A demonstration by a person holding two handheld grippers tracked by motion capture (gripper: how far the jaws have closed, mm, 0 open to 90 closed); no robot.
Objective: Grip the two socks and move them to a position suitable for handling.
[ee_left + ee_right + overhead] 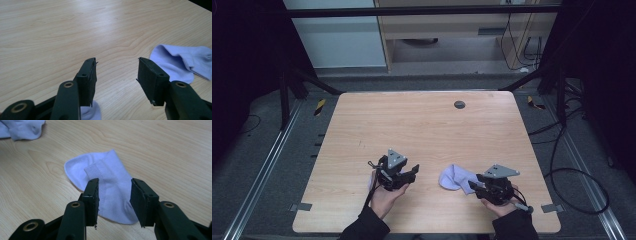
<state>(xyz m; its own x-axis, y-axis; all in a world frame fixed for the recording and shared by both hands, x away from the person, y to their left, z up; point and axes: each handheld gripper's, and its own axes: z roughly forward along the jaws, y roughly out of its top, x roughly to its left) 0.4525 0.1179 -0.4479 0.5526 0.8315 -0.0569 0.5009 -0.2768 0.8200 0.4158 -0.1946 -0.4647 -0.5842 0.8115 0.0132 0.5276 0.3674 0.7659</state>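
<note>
Left gripper (404, 176) and right gripper (484, 186), each hand-held, hover low with jaws apart

No writing, label, brand mark or number can be read in any of the three views. The nearest things to signs are two short strips with yellow and black diagonal stripes on the floor: one (319, 106) at the upper left beside the bench's far left corner, the other (536, 104) at the upper right beside its far right corner. They carry no letters. The bench (422, 135) shows plain wood grain with nothing printed on it, and the pale socks (110, 187) bear no logo or lettering on the sides that show.
</note>
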